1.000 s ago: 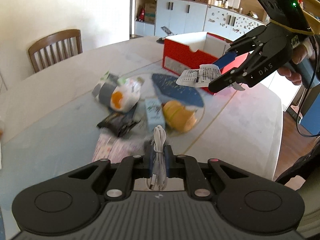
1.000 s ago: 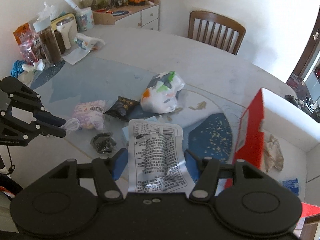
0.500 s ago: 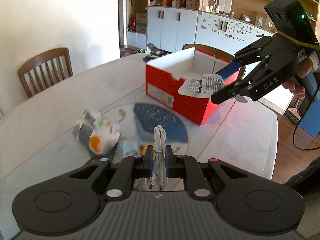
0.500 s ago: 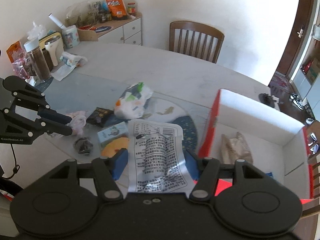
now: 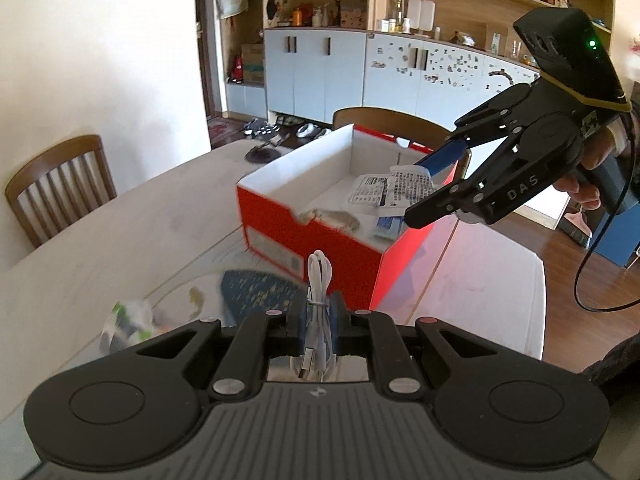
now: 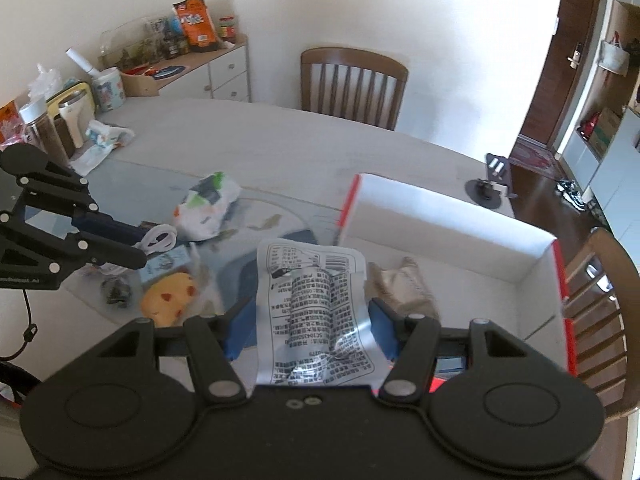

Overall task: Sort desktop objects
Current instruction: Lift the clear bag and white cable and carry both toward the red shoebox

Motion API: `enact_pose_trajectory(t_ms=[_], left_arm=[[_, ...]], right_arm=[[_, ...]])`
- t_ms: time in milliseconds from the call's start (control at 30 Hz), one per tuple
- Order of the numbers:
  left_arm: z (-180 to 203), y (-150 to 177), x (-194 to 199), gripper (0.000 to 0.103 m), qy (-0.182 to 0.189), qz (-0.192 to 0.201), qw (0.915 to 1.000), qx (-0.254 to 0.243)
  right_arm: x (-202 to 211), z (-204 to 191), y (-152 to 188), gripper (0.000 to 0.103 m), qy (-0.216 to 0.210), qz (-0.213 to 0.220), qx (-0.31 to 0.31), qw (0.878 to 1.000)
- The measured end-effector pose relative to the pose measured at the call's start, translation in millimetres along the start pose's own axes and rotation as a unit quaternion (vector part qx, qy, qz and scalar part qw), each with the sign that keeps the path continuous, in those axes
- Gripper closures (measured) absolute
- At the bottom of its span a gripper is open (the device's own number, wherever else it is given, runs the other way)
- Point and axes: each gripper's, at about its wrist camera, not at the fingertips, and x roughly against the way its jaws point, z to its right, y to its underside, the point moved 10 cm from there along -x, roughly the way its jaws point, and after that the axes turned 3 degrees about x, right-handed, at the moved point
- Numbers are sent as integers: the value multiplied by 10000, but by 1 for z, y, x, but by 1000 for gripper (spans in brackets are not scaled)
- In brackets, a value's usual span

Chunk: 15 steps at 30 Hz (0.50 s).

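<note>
Both hands are carrying their loads away from the clutter on the surface (image 6: 280, 136) toward the red box (image 5: 320, 236), which is now looming much nearer than a second ago. The left tongs (image 5: 319, 320) are clenched on a bundled white cable (image 5: 319, 276) short of the box, while the right tongs (image 6: 310, 320) are grasping a silver printed packet (image 6: 316, 312), now hanging over the box's open top. Releasing the packet looks like the next step.
</note>
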Motion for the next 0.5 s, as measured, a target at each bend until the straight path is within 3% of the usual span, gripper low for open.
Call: enact_pose_trajectory(t_ms=[500], left_arm=[[35,-49,-51,93,174,0,9996,-216]], right_arm=[[2,72,12,42,225,-2,-338,9992]])
